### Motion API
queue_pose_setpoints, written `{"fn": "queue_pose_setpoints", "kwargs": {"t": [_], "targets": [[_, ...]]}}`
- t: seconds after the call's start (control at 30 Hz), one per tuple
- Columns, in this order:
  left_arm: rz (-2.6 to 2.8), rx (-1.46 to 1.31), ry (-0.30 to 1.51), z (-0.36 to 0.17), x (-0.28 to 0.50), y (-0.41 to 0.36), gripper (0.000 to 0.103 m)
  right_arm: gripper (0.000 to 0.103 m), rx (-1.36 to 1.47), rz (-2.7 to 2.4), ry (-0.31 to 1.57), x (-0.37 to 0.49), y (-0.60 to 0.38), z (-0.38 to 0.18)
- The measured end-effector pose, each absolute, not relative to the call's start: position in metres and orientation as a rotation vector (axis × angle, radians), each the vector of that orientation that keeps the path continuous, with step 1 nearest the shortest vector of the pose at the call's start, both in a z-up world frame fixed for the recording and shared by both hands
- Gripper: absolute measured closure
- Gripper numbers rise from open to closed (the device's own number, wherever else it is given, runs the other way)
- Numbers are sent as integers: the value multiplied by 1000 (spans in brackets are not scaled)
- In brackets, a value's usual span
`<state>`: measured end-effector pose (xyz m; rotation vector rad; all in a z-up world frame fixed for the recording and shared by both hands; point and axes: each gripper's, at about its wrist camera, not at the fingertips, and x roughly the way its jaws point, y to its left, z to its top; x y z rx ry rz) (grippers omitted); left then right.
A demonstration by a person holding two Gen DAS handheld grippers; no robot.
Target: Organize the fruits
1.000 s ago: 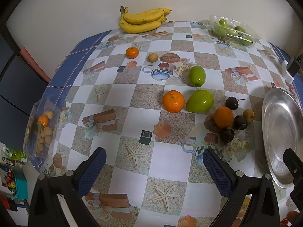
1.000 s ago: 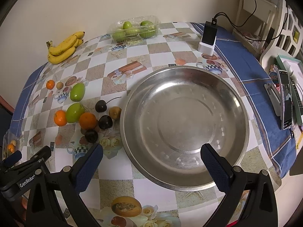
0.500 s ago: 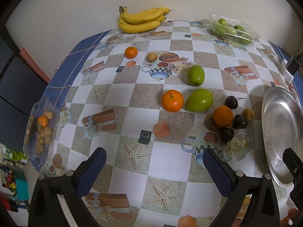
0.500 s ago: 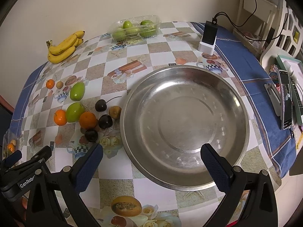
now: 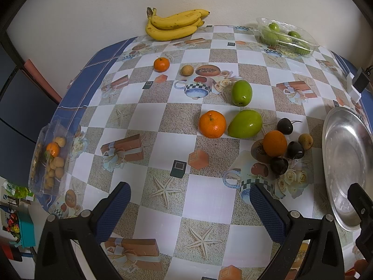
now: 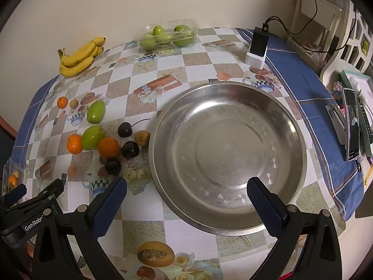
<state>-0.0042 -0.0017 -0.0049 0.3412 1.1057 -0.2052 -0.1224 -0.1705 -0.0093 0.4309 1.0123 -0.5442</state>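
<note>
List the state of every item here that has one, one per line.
left claw: open, holding nothing
right claw: open, holding nothing
metal bowl: upright, nothing inside
clear tray: open-topped, green fruits inside
phone: screen lit
charger block: cable plugged in

Fruit count on the tabletop: three oranges (image 5: 212,124), two green mangoes (image 5: 245,124), three dark plums (image 5: 295,149), one banana bunch (image 5: 173,24), one steel bowl (image 6: 268,107).

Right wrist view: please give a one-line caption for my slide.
Open right gripper above empty steel bowl; loose fruit lies beside it.
</note>
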Motion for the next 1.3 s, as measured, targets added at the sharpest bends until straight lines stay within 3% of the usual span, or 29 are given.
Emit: {"fn": "queue_pose_setpoints", "kwargs": {"t": [0.97, 1.3], "targets": [[-188, 321, 1107, -1, -1, 2, 0, 1, 431, -543, 1018, -122, -169, -10], [-117, 192, 1058, 14, 20, 16, 0, 1, 361, -515, 957, -108, -162, 6]]}}
